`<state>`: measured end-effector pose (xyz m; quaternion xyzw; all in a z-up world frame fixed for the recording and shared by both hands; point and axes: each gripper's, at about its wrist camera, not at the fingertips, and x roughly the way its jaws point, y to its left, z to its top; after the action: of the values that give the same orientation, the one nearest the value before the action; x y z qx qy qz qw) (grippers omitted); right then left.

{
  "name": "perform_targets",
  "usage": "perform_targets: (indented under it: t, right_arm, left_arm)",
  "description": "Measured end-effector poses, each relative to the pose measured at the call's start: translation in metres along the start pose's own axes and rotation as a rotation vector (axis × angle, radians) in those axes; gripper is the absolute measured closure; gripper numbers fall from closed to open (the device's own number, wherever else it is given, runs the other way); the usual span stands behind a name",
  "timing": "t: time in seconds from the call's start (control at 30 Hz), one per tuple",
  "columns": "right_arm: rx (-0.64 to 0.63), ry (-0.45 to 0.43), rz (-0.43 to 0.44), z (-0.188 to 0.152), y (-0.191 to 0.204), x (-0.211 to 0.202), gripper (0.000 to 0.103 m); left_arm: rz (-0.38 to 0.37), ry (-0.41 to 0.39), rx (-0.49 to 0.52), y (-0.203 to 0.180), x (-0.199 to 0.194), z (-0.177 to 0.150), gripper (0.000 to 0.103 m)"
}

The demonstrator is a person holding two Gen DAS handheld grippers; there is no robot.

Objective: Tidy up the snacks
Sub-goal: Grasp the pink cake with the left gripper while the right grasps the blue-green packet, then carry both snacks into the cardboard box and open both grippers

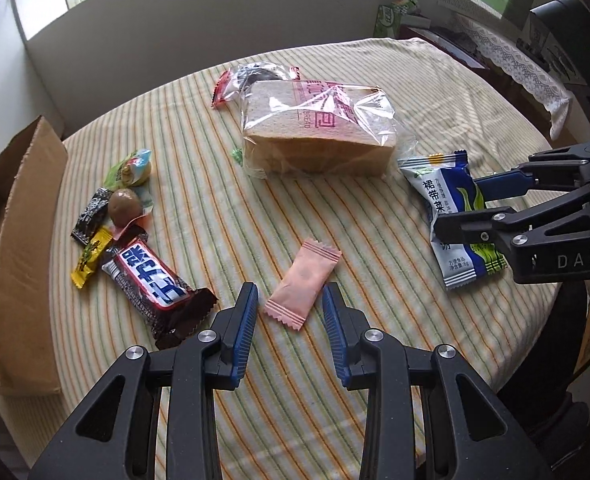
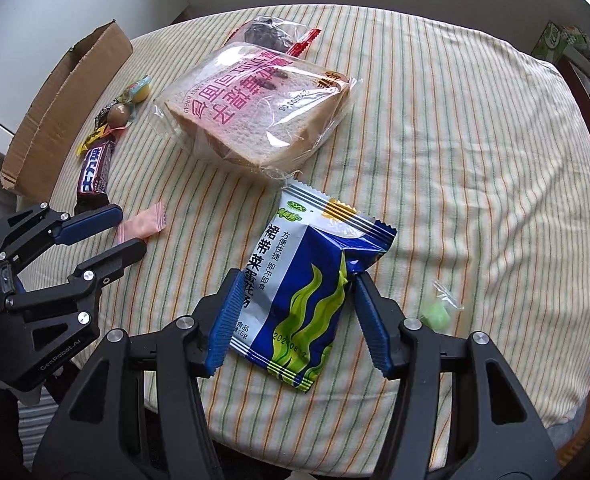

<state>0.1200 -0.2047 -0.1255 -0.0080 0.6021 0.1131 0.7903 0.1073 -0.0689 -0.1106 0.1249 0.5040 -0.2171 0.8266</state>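
Note:
My left gripper [image 1: 290, 295] is open, its jaws on either side of the near end of a pink candy packet [image 1: 303, 289] lying on the striped cloth; the packet also shows in the right wrist view [image 2: 143, 226]. My right gripper [image 2: 295, 280] is open, its jaws on either side of a blue and white soup packet [image 2: 307, 280], which lies flat on the cloth and also shows in the left wrist view [image 1: 451, 216]. A bagged loaf of sliced bread [image 1: 315, 128] sits mid-table. A cardboard box [image 1: 15, 248] stands at the left edge.
A brown chocolate bar [image 1: 155, 284], a yellow candy [image 1: 91, 256], a black packet [image 1: 93, 212], a brown round sweet [image 1: 123, 206] and a green packet [image 1: 131, 168] cluster near the box. A clear red-edged bag [image 1: 255, 76] lies behind the bread. A small green candy [image 2: 437, 314] lies right of my right gripper.

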Motion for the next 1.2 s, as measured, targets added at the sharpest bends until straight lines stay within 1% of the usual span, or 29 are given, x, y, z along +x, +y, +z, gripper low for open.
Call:
perform_targets:
  t: [0.17, 0.2, 0.27, 0.4, 0.43, 0.5, 0.53, 0.63, 0.73, 0.8, 0.93, 0.97, 1.0, 1.03, 1.1, 1.17, 1.2]
  right_arm:
    - [0.026, 0.008, -0.011, 0.003, -0.009, 0.0, 0.044]
    - [0.023, 0.007, -0.019, 0.003, -0.009, 0.0, 0.042]
    - [0.023, -0.001, -0.041, 0.007, -0.008, 0.002, 0.039]
    - [0.072, -0.02, -0.044, 0.011, -0.017, -0.005, 0.039]
    - [0.087, -0.02, -0.037, 0.011, -0.02, -0.008, 0.039]
    - [0.115, -0.002, -0.017, 0.012, -0.024, -0.007, 0.039]
    - [0.125, 0.007, -0.008, 0.013, -0.024, -0.006, 0.039]
    - [0.125, 0.022, -0.016, 0.019, -0.019, 0.003, 0.039]
    - [0.116, 0.031, -0.031, 0.025, -0.013, 0.014, 0.039]
    - [0.117, 0.026, -0.041, 0.029, -0.011, 0.018, 0.036]
    - [0.07, 0.022, -0.072, 0.035, -0.001, 0.024, 0.036]
    - [0.056, 0.019, -0.08, 0.035, 0.001, 0.024, 0.039]
    - [0.044, 0.014, -0.09, 0.036, 0.004, 0.024, 0.045]
    - [0.032, 0.009, -0.095, 0.036, 0.006, 0.024, 0.049]
    - [0.015, 0.005, -0.089, 0.036, 0.007, 0.023, 0.053]
    - [0.008, -0.005, -0.086, 0.034, 0.008, 0.022, 0.056]
    - [0.004, -0.009, -0.084, 0.033, 0.008, 0.021, 0.06]
  left_arm:
    - [-0.002, 0.01, 0.049, -0.005, 0.004, 0.006, 0.071]
    - [-0.002, 0.009, 0.056, -0.005, 0.004, 0.006, 0.071]
    - [-0.014, 0.005, 0.054, -0.005, 0.005, 0.008, 0.071]
    - [-0.026, -0.007, 0.043, -0.003, 0.006, 0.008, 0.072]
    - [-0.025, -0.01, 0.047, -0.003, 0.006, 0.008, 0.073]
    - [-0.024, -0.017, 0.048, -0.003, 0.005, 0.007, 0.08]
    - [-0.025, -0.019, 0.044, -0.002, 0.005, 0.008, 0.081]
    - [-0.03, -0.026, 0.037, -0.001, 0.005, 0.009, 0.084]
    - [-0.035, -0.033, 0.031, 0.0, 0.005, 0.008, 0.084]
    - [-0.042, -0.034, 0.021, 0.002, 0.003, 0.006, 0.084]
    - [-0.046, -0.038, 0.008, 0.007, 0.0, 0.003, 0.085]
    - [-0.046, -0.039, 0.004, 0.007, 0.0, 0.003, 0.085]
    - [-0.044, -0.041, 0.003, 0.007, -0.001, 0.002, 0.085]
    - [-0.042, -0.043, 0.003, 0.006, -0.001, 0.001, 0.085]
    - [-0.042, -0.045, -0.001, 0.006, -0.003, -0.001, 0.085]
    - [-0.037, -0.047, -0.002, 0.006, -0.004, -0.003, 0.085]
    - [-0.035, -0.047, -0.005, 0.006, -0.005, -0.003, 0.085]
